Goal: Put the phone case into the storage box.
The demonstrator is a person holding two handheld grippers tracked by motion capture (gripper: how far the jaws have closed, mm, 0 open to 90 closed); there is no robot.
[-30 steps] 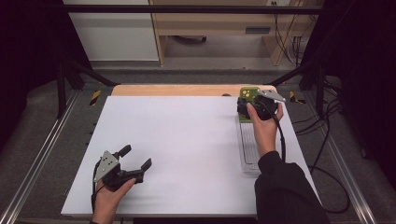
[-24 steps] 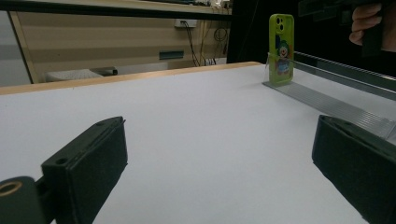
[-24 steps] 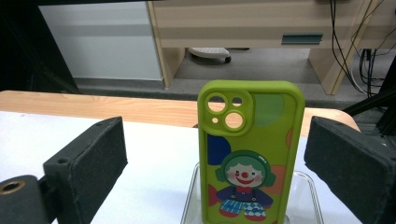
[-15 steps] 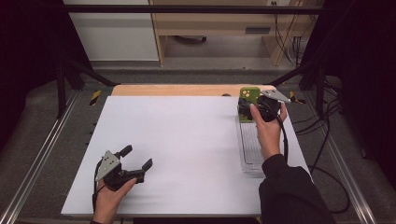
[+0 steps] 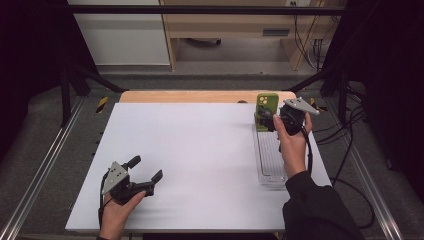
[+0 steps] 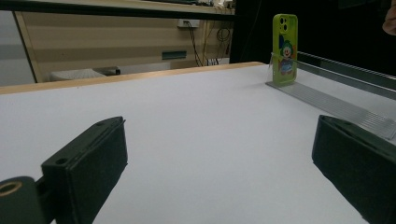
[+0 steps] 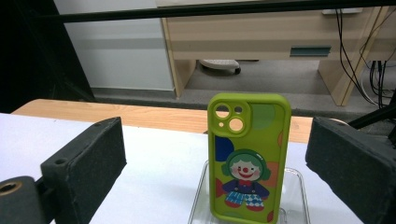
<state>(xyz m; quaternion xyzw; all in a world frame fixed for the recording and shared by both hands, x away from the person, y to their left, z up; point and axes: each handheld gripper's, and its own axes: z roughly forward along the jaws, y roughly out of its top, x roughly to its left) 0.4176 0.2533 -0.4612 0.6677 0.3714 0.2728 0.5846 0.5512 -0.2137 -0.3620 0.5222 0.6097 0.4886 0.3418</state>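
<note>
Phone case [image 7: 248,158], green with a clown print, stands upright at the far end of the clear ribbed rack [image 5: 270,157], between the wide-open jaws of the right gripper [image 7: 212,163] and touched by neither; a second ago this gripper sat nearer the person, and it has since moved forward to the case; the left gripper [image 5: 147,169], jaws also apart and holding nothing, has stayed near the white table [image 5: 200,145] front edge.

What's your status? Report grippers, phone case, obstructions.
Left gripper open, idle near table edge. Right gripper open, facing green phone case upright in clear rack. Path unobstructed.
</note>
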